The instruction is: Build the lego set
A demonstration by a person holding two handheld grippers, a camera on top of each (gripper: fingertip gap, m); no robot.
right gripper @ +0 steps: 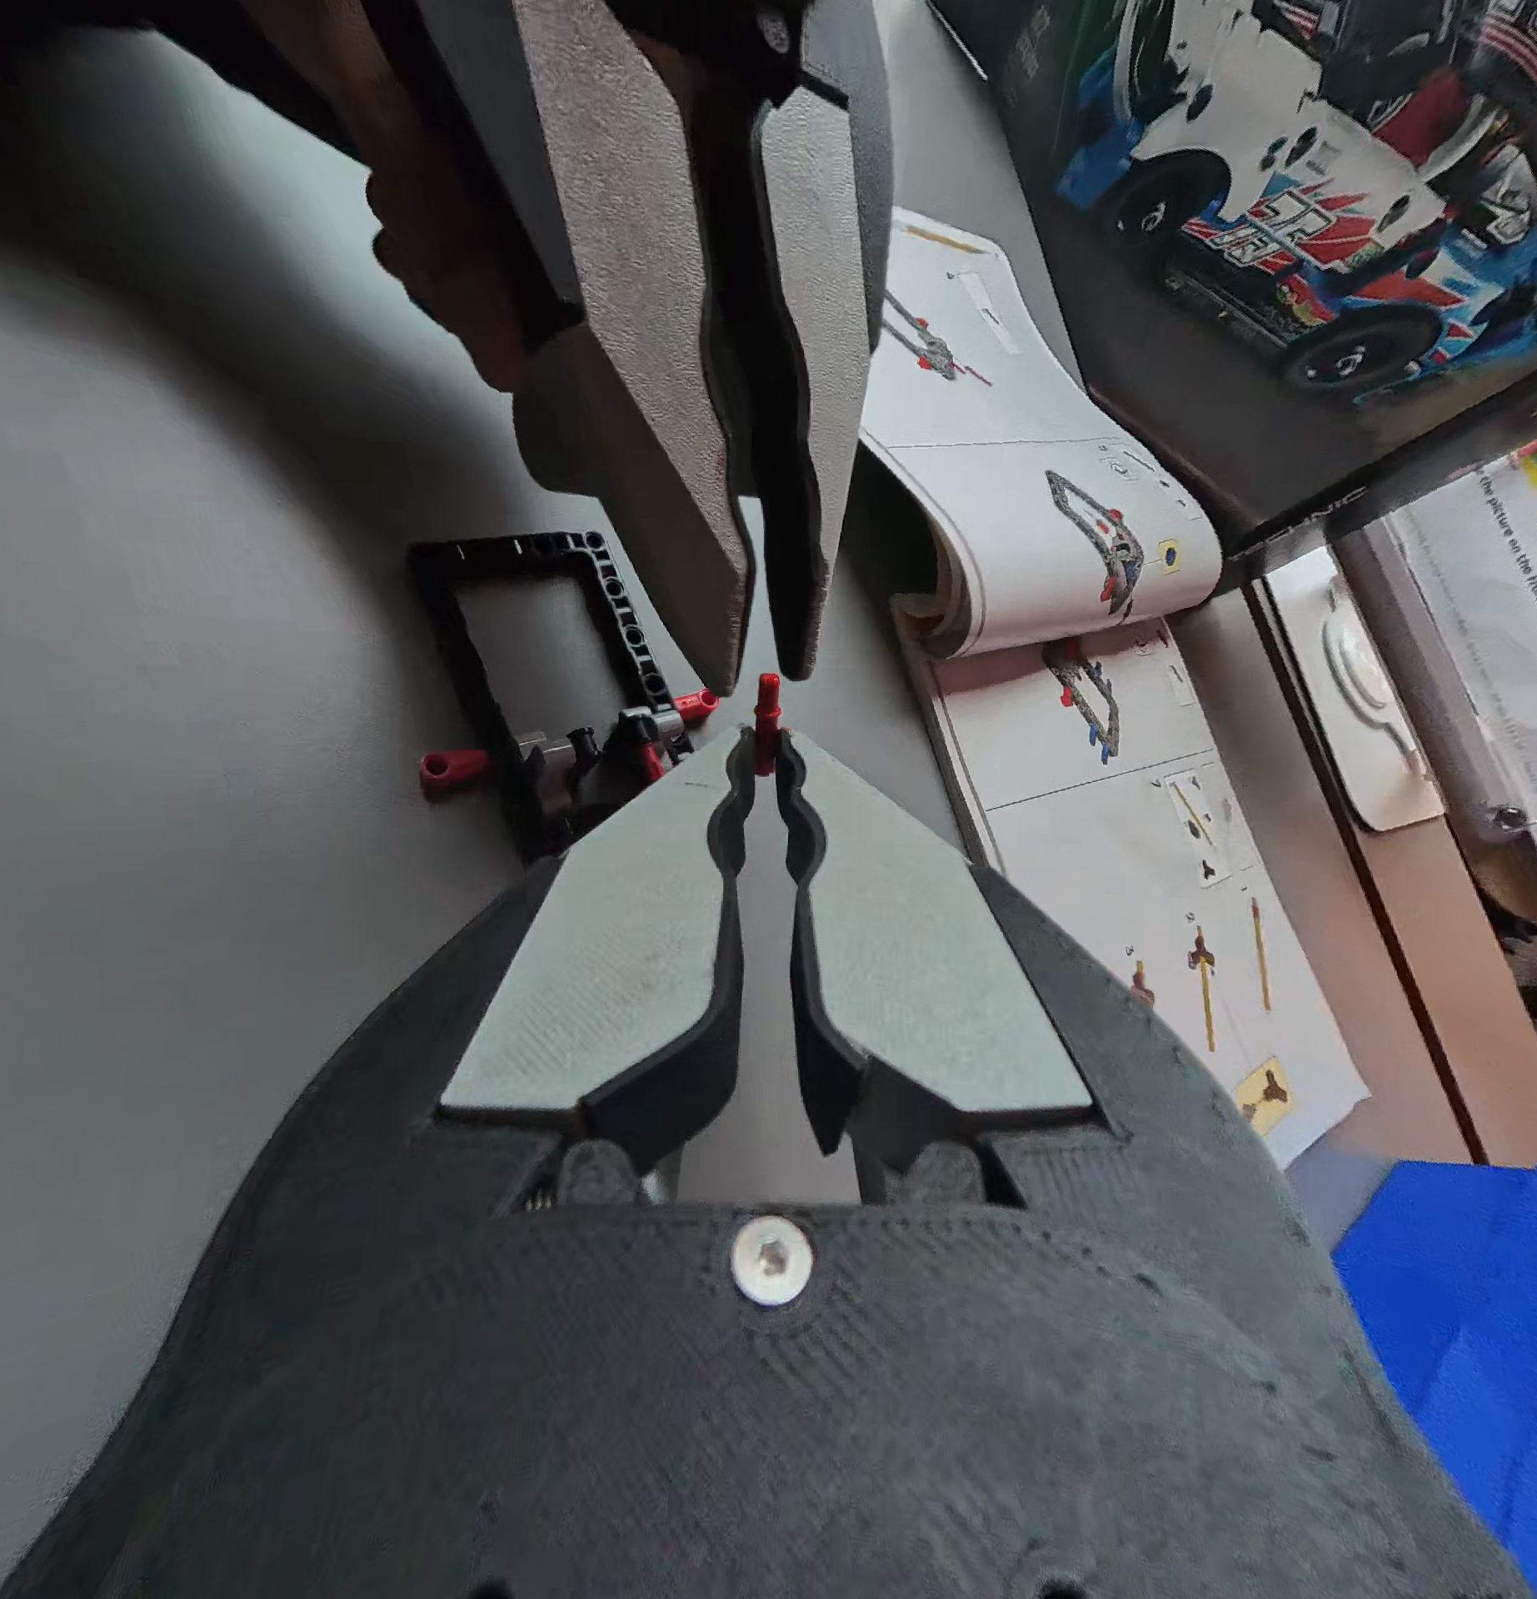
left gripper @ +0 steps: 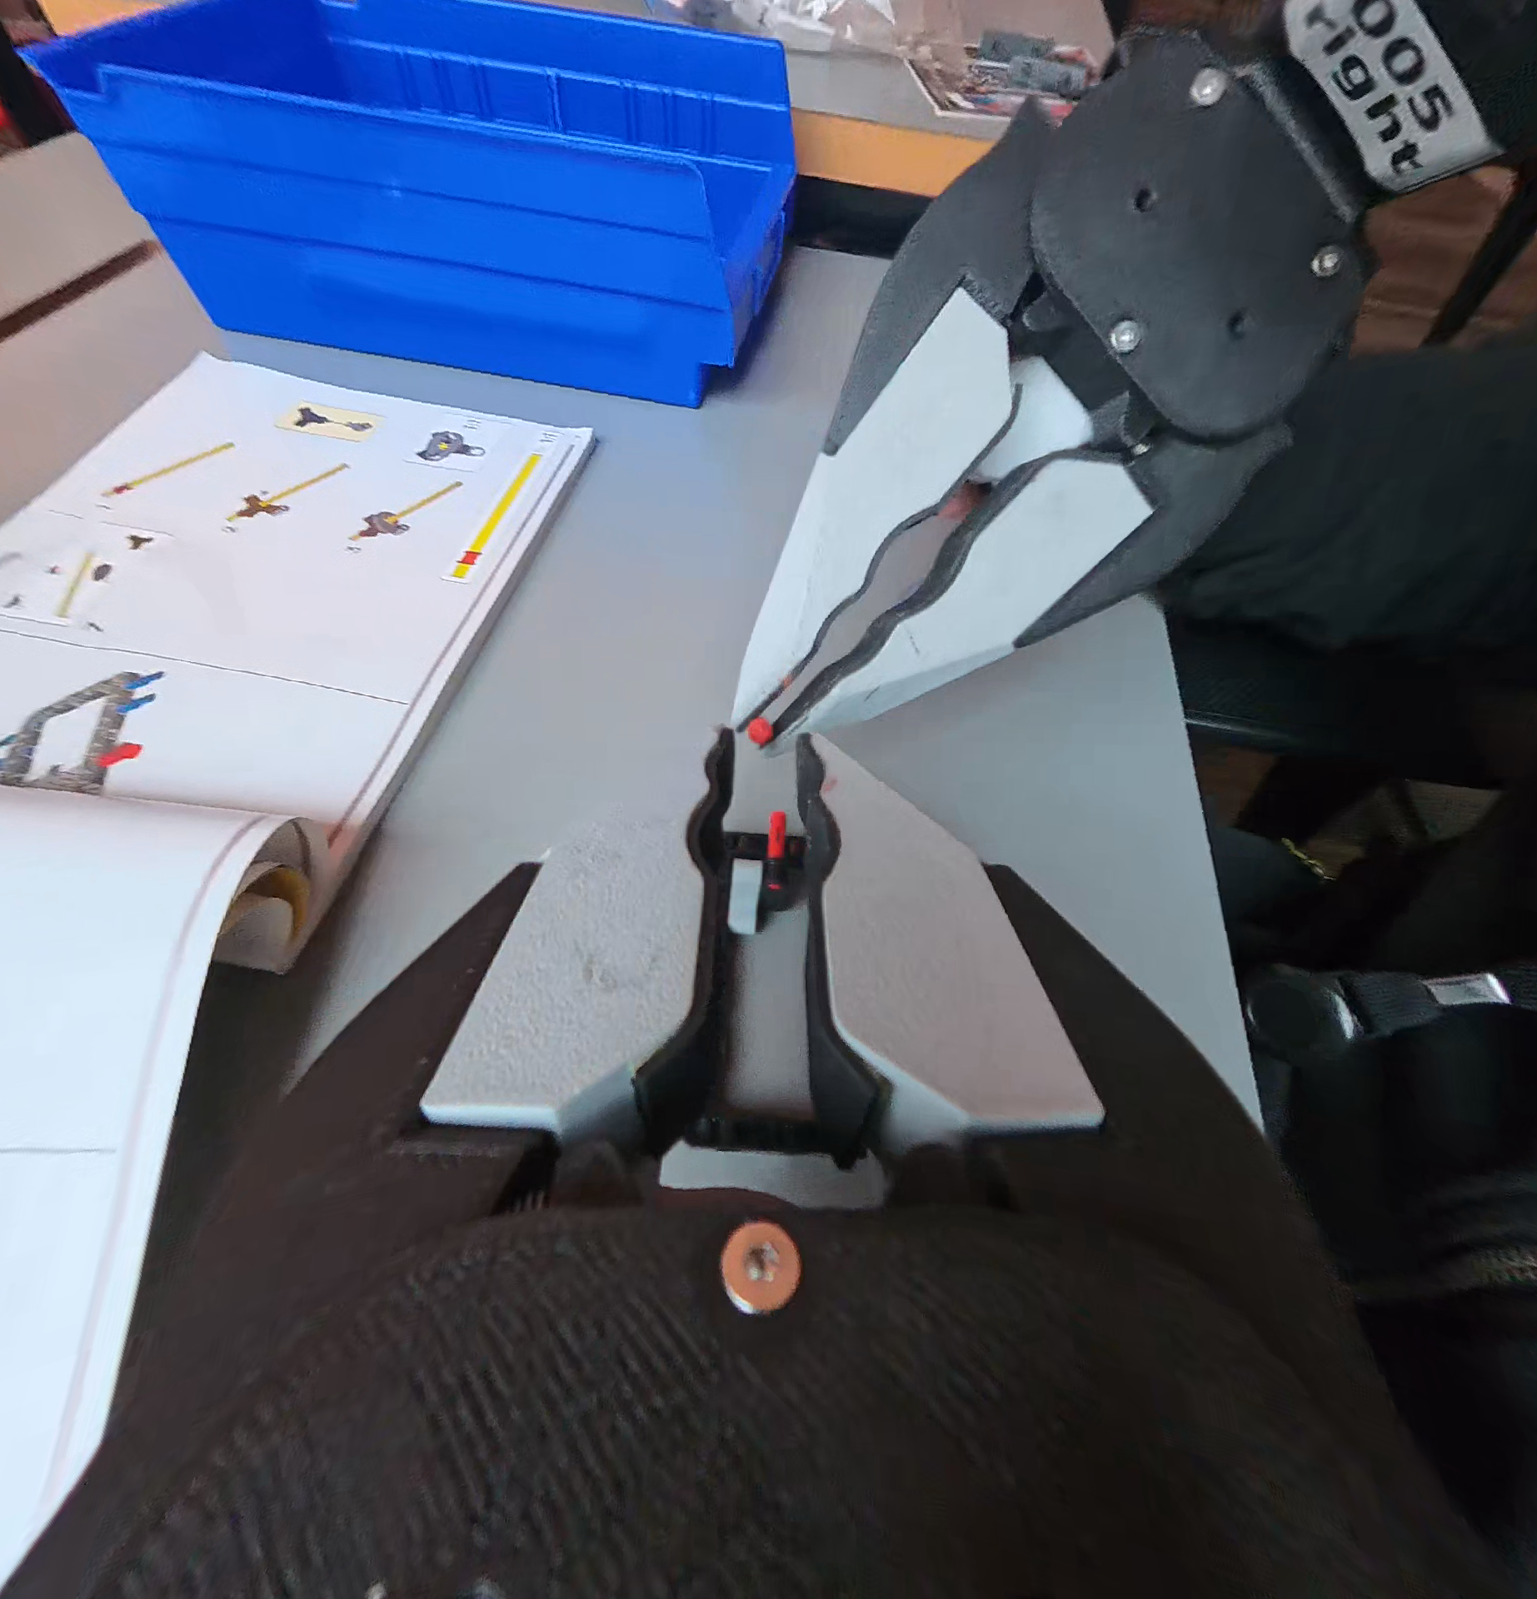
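Note:
My right gripper [right gripper: 765, 735] is shut on a small red pin [right gripper: 766, 718], which sticks out past its tips. In the left wrist view the right gripper [left gripper: 769, 735] comes in from the upper right with the pin's end [left gripper: 758, 731] showing. My left gripper [left gripper: 766, 740] stands a narrow gap apart and holds nothing. Its tips [right gripper: 763, 679] face the pin's free end and almost touch it. A black rectangular frame [right gripper: 626, 606] with grey and red parts at one corner lies on the grey table below. A strip of it [left gripper: 747, 844] shows between my left fingers.
An open instruction booklet [left gripper: 271, 562] lies to the left, also seen in the right wrist view [right gripper: 1050, 519]. A blue bin [left gripper: 444, 199] stands behind it. A loose red connector [right gripper: 453, 764] lies beside the frame. The set's box [right gripper: 1353, 216] is nearby. The table edge [left gripper: 1180, 692] is close. My left and right fingertips are right by each other.

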